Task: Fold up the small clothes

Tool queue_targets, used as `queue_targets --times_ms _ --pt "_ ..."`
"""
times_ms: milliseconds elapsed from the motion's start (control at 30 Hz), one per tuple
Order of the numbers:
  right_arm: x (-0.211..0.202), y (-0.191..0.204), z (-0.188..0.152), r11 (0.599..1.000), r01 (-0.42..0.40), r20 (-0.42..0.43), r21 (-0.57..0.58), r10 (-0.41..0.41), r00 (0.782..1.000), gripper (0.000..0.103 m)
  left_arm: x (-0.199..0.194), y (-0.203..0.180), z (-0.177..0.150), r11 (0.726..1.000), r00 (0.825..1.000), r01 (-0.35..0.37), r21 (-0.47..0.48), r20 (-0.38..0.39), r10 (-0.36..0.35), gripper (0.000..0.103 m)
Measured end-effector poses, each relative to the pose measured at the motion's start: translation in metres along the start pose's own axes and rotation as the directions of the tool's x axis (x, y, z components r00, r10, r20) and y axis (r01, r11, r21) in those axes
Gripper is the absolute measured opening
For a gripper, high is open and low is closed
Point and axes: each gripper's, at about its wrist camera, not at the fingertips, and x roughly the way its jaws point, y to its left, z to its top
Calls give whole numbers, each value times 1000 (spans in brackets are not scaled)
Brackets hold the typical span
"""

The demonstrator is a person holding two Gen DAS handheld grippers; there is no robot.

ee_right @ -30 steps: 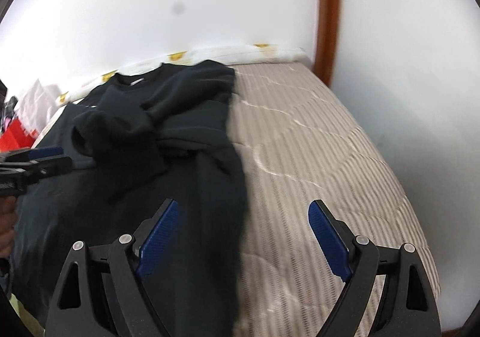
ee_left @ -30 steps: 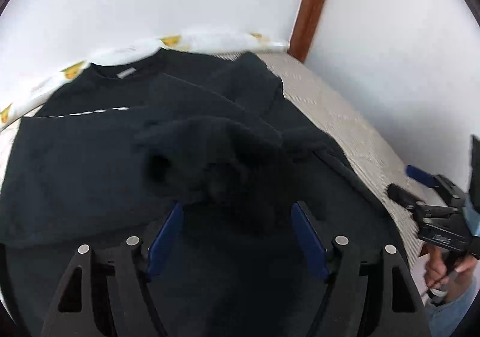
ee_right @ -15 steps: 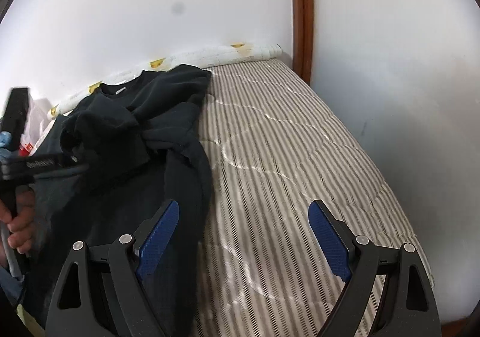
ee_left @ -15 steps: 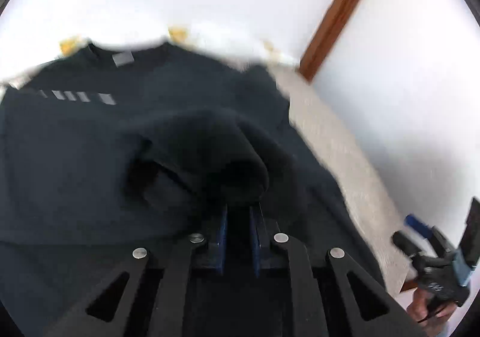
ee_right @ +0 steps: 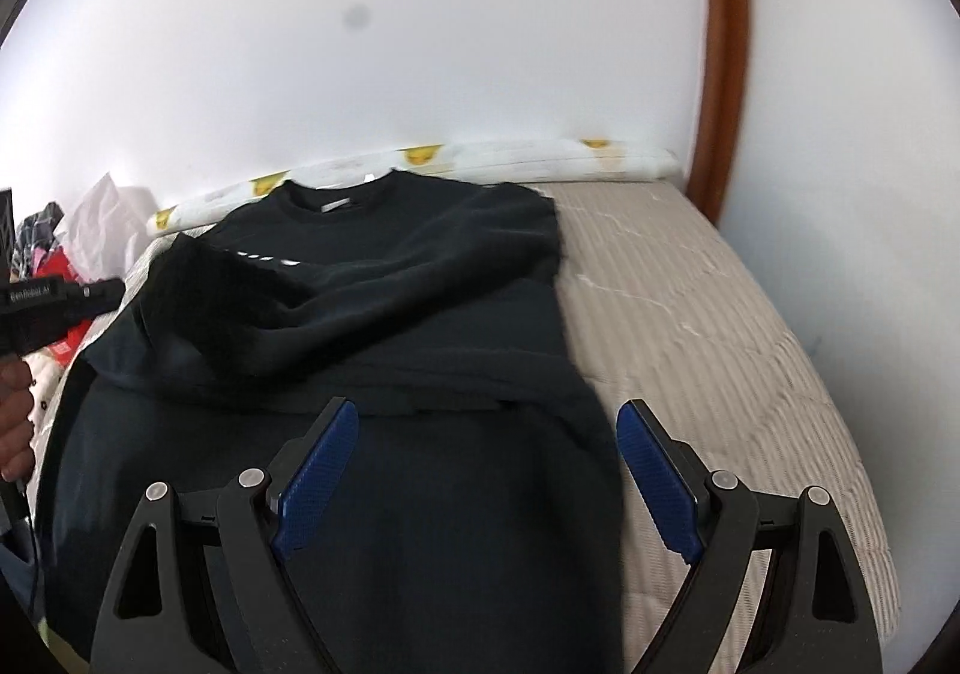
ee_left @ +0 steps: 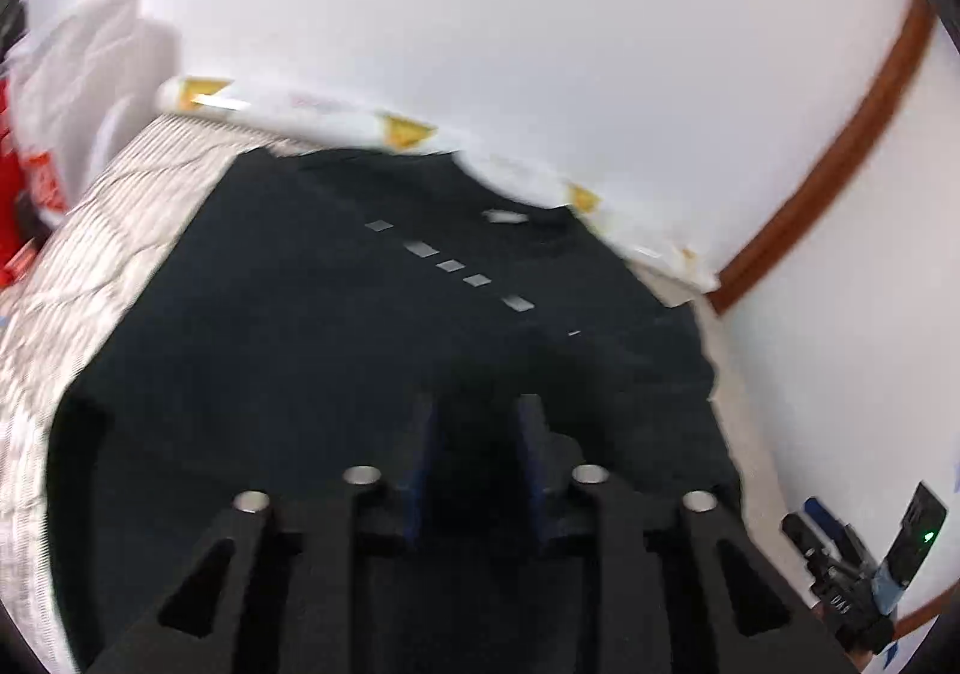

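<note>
Left wrist view, garment: black long-sleeved cotton sweatshirt lies spread on the striped beige quilted mattress, collar toward the white wall, a row of small pale printed marks across the chest.
Left wrist view, left gripper: jaws narrow and just been opening after a pinch; dark cloth fills the slot between them, but the blur and the black on black leave it unclear whether the pads press on it.
Left wrist view, right gripper: seen low at the edge, off the mattress side, well apart from the sweatshirt.
Right wrist view, garment: sweatshirt on the mattress; one sleeve lies drawn across the body in a bunched dark fold at the left.
Right wrist view, right gripper: jaws wide, nothing between them, hovering above the lower body of the sweatshirt.
Right wrist view, left gripper: at the sweatshirt's left edge, by the bunched sleeve.
Step in hand, judged: sleeve fold-in on the left side.
Next move, judged: smooth that sleeve flat, then the right jaws take the opposite sleeve or hem.
</note>
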Motion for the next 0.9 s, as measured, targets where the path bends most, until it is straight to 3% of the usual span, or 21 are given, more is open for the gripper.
queue_targets --times_ms 133,200,267,433,733,800,867,900 --pt "13 35 7 999 -5 -27 -50 4 1000 87 -6 23 -10 997 998 -60 43 -12 61 40" --pt "18 52 11 997 0 -28 -82 -3 1000 87 -7 33 -11 996 997 -68 60 -15 69 47" --pt "24 70 15 994 -5 -29 -109 2 1000 87 -11 44 -14 994 997 -80 72 -3 81 61" --pt "42 114 30 989 -61 -31 -135 58 998 87 -23 65 -18 980 989 -149 129 47 144 65" --pt "92 154 34 992 -105 -59 -64 101 993 86 -34 109 -38 976 986 -169 138 14 169 66" --pt "102 160 31 993 -102 -72 -64 98 993 78 -35 117 -43 975 984 -178 133 9 178 66" --pt "115 166 29 990 -132 -119 -49 125 985 49 -35 124 -47 975 984 -176 133 -5 178 66" --pt "121 169 28 984 -177 -149 -28 171 974 40 -35 127 -48 975 984 -177 133 -9 179 66"
